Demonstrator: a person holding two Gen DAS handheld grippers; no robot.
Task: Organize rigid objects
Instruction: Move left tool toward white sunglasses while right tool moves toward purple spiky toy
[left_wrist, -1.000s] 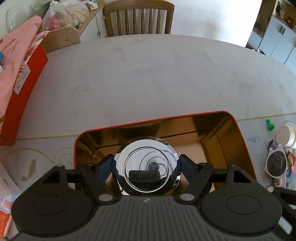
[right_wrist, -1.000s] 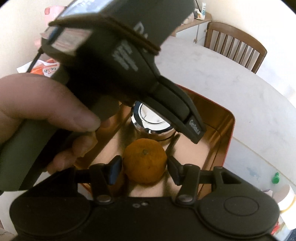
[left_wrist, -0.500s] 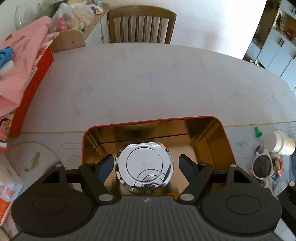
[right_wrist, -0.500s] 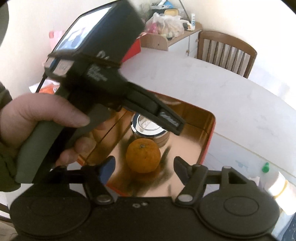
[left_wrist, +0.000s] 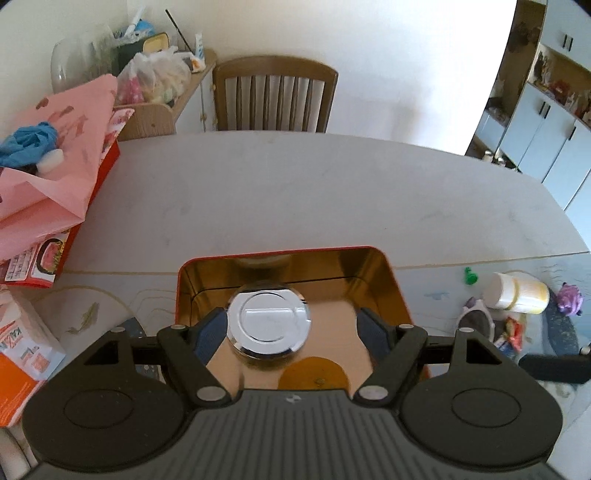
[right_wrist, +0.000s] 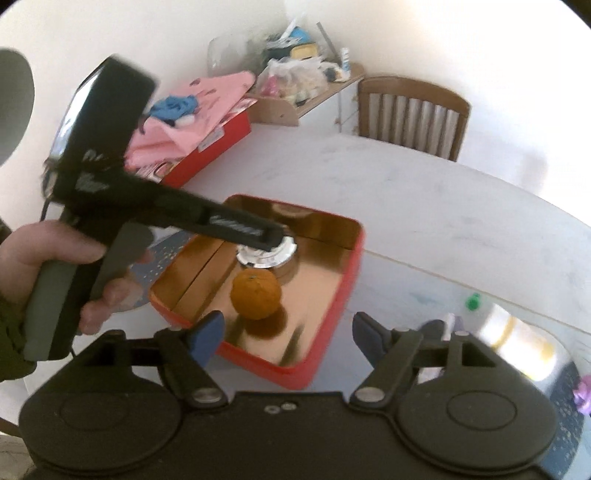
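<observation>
A red tin (left_wrist: 400, 295) with a gold inside sits on the white table. In it stand a jar with a chrome lid (left_wrist: 267, 325) and, nearer me, an orange (right_wrist: 255, 295). My left gripper (left_wrist: 291, 332) hovers above the jar, open, its blue pads clear of the lid. In the right wrist view a hand (right_wrist: 55, 258) holds that left gripper, whose fingers (right_wrist: 236, 225) reach over the jar (right_wrist: 266, 254). My right gripper (right_wrist: 288, 332) hangs above the tin's near edge (right_wrist: 258, 363). Its jaws are opening, with nothing between them.
A pink bag (left_wrist: 55, 192) lies on a red box at the left, and an orange-white carton (left_wrist: 22, 362) sits nearer. At the right are a white jar (left_wrist: 517, 291), a green piece (left_wrist: 470, 275), sunglasses and a purple toy. A wooden chair (left_wrist: 275, 96) stands at the far side.
Both grippers rose and drew back from the tin. The right jaws widened away from the orange, which stays in the tin. The jar stays in the tin too.
</observation>
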